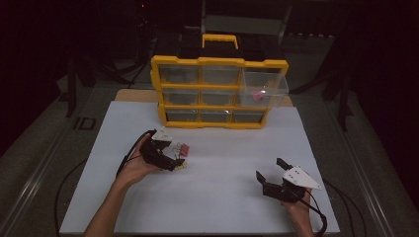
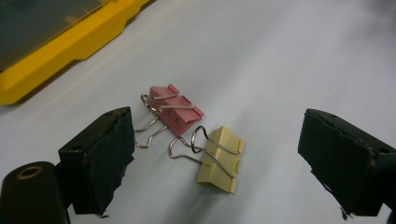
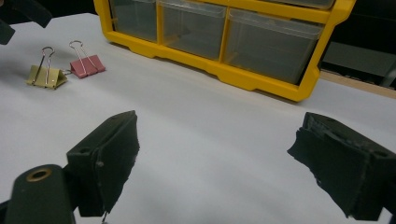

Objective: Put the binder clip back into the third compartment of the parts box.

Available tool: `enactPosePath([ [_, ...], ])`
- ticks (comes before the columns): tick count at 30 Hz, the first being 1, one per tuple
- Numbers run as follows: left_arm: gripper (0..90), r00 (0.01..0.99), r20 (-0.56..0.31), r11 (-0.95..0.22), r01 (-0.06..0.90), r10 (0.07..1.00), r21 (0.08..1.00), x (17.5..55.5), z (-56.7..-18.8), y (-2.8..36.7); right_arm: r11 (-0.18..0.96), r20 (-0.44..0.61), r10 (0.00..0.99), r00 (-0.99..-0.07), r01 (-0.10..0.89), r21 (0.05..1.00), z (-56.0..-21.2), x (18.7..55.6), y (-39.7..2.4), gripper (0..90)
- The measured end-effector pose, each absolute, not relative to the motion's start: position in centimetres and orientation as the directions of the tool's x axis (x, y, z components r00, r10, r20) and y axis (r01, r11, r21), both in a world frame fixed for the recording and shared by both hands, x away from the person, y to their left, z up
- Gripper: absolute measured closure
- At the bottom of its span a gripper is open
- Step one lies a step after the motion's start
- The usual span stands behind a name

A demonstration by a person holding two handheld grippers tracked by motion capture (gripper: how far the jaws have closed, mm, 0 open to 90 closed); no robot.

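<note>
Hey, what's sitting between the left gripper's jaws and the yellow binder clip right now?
Nothing: in the left gripper view, bare white table separates the open left gripper from the yellow binder clip; the pink binder clip lies just beyond.

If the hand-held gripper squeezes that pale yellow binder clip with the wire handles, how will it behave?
The pale yellow metal binder clip looks small and stiff, so probably light and rigid. Its looped wire handles may swing or fold. It lies right beside the pink binder clip, handles nearly touching, so that one might get nudged.
</note>
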State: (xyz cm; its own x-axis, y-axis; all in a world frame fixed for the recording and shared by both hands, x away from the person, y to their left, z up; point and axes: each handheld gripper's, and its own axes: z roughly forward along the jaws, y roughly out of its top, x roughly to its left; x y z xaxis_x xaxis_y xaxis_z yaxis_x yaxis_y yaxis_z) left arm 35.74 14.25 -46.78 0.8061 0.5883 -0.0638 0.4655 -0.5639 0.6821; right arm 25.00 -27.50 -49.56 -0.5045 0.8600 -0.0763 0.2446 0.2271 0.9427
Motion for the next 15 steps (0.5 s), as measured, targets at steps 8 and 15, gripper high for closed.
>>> enactPosePath([
  [8, 12.1, 0.805, -0.075, -0.57, 0.479, 0.588, 0.667, 35.6, -47.9, 14.3, 0.23, -0.079, 0.859, -0.505, 0.244, 0.942, -49.6, 25.0, -27.5, 12.4],
  [15, 15.0, 0.806, -0.079, -0.577, 0.485, 0.587, 0.658, 35.5, -48.8, 13.9, 0.233, -0.08, 0.859, -0.505, 0.247, 0.941, -49.6, 25.0, -27.4, 12.4],
])
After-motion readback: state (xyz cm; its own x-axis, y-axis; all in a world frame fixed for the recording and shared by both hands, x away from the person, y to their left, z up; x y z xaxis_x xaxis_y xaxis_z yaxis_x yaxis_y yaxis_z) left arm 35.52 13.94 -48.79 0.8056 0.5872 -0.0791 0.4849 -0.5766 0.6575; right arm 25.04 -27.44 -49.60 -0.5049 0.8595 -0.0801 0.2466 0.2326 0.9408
